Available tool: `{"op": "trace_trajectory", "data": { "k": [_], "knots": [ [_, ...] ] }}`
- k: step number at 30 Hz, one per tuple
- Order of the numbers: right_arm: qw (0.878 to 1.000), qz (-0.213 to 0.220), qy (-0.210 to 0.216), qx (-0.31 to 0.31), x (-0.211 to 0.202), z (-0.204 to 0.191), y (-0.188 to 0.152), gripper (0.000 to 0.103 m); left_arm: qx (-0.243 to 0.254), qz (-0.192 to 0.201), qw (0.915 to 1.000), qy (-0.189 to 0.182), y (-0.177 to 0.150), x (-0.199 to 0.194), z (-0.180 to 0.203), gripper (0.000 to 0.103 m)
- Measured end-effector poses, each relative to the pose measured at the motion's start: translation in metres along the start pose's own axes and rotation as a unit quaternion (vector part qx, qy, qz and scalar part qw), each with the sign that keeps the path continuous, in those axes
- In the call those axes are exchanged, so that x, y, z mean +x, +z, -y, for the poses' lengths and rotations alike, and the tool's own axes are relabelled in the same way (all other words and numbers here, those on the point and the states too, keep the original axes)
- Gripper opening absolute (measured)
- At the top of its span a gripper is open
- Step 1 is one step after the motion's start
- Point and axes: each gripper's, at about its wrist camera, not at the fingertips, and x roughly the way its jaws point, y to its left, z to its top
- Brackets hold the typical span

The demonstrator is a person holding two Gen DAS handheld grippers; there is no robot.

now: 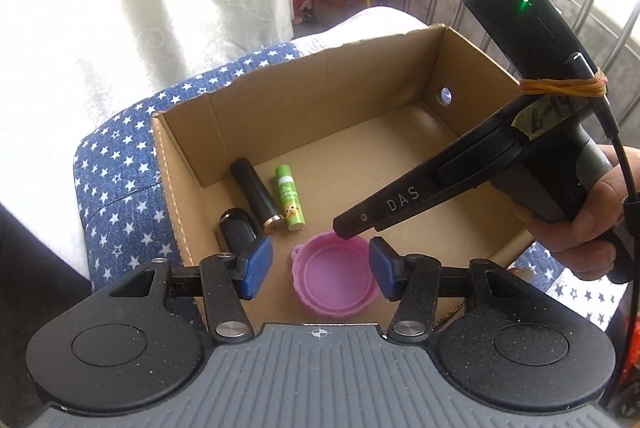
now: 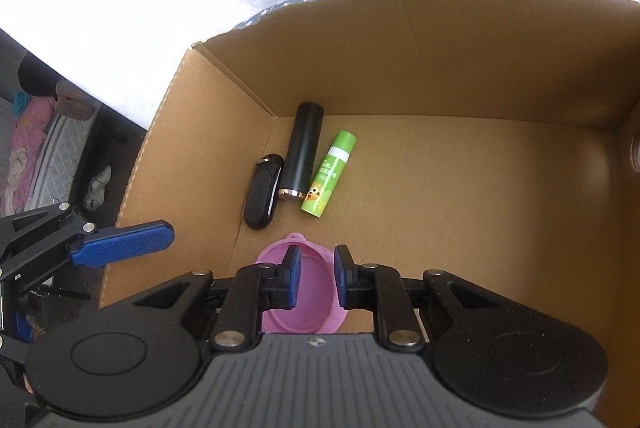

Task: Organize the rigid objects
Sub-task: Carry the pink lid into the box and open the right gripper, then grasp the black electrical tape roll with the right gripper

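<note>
The open brown cardboard box (image 2: pixel 440 68) sits on a blue star-print cushion (image 1: pixel 120 164), and the pink round plastic lid (image 1: pixel 336 280) is already down on the box floor near the front wall, hollow side up. The right claw (image 2: pixel 316 278) is nearly shut, its blue pads pinching the lid's far rim, so it looks like the drop-off step. I'd just let the pads part a little and lift straight up, since a sideways pull could drag the light lid along. The left claw (image 1: pixel 316 268) hangs half open over the lid, its pads apart on either side and not touching it as far as I can tell. Room-wise, most of the floor to the right is bare cardboard, so plenty of space there. The tight spot is the left corner: the black smooth cylinder tube (image 2: pixel 302 152), the green cartoon-print glue stick (image 2: pixel 329 174) and the black key-fob-shaped thing (image 2: pixel 262 196) lie side by side, just beyond the lid. The box walls are tall, so come out upward, not across.
</note>
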Motion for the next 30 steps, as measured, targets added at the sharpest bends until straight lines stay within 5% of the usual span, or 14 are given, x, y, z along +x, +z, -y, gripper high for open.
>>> {"op": "trace_trajectory", "data": {
  "k": [7, 13, 18, 24, 30],
  "knots": [
    [0.995, 0.088, 0.041, -0.006, -0.068, -0.009, -0.028, 0.020, -0.029, 0.076, 0.9967, 0.001, -0.021, -0.059, -0.006, 0.053],
    [0.980, 0.185, 0.066, -0.041, -0.134, -0.025, -0.097, 0.021, -0.045, 0.146, 0.9881, 0.015, -0.065, -0.110, 0.002, 0.054],
    [0.964, 0.250, 0.061, -0.074, -0.145, -0.037, -0.170, 0.026, -0.065, 0.148, 0.9868, 0.016, -0.122, -0.104, 0.015, 0.054],
    [0.973, 0.212, 0.050, -0.076, -0.087, -0.052, -0.217, 0.027, -0.071, 0.108, 0.9914, 0.015, -0.172, -0.071, 0.034, 0.054],
    [0.983, 0.159, 0.058, -0.066, -0.039, -0.062, -0.219, 0.027, -0.038, 0.092, 0.9940, 0.045, -0.197, -0.053, 0.054, 0.054]
  ]
}}
